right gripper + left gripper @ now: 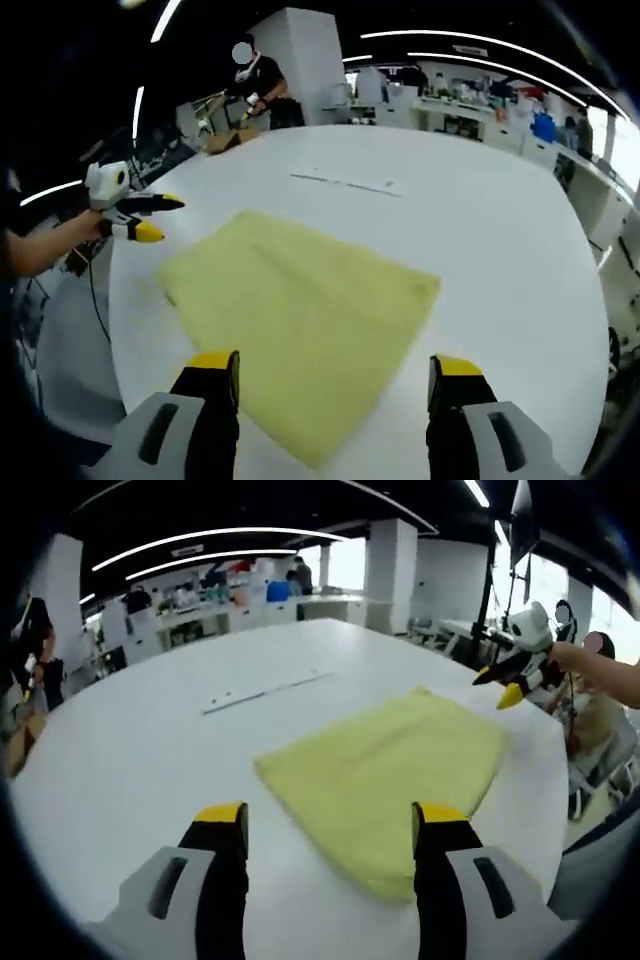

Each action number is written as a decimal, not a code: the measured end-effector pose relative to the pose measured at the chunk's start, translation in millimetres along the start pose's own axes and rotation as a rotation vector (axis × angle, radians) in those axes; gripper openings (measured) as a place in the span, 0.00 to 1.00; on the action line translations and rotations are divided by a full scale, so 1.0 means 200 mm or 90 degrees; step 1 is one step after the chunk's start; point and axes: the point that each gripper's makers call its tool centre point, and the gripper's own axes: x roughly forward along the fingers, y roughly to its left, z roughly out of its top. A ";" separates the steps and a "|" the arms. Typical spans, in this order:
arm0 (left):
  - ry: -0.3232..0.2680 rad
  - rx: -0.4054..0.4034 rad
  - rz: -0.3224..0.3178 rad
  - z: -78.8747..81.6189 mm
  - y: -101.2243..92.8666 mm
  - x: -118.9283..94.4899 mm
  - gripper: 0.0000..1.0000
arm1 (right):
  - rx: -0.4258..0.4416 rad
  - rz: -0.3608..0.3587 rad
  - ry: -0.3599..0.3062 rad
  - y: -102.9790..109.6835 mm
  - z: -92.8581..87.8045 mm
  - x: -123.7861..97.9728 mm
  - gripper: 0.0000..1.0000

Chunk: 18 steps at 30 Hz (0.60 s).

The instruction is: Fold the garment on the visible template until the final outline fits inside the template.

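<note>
The yellow garment [385,775] lies folded flat on the white table [150,750], its near edge partly hidden behind both grippers' jaws. The left gripper [330,825] and right gripper [335,375] hover above it, jaws spread wide and empty. A faint strip [345,183] beyond the garment is too small to identify.

Left gripper [330,830] and right gripper [335,380] both gape, holding nothing.

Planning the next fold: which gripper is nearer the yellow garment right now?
Hard to call. Both are open and lifted off the yellow garment: the left gripper beside one corner, the right gripper beside the opposite corner.
</note>
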 end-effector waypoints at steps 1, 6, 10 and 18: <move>0.000 0.000 -0.001 -0.01 -0.01 -0.01 0.62 | 0.005 -0.001 0.001 0.01 -0.02 -0.01 0.75; -0.007 0.005 -0.010 -0.07 -0.06 -0.06 0.57 | 0.023 0.001 0.003 0.04 -0.12 -0.05 0.74; -0.007 -0.005 -0.010 -0.10 -0.08 -0.08 0.53 | 0.032 0.001 0.002 0.03 -0.17 -0.06 0.72; 0.006 -0.034 -0.012 -0.23 -0.15 -0.09 0.44 | 0.053 0.003 -0.008 0.07 -0.26 -0.07 0.65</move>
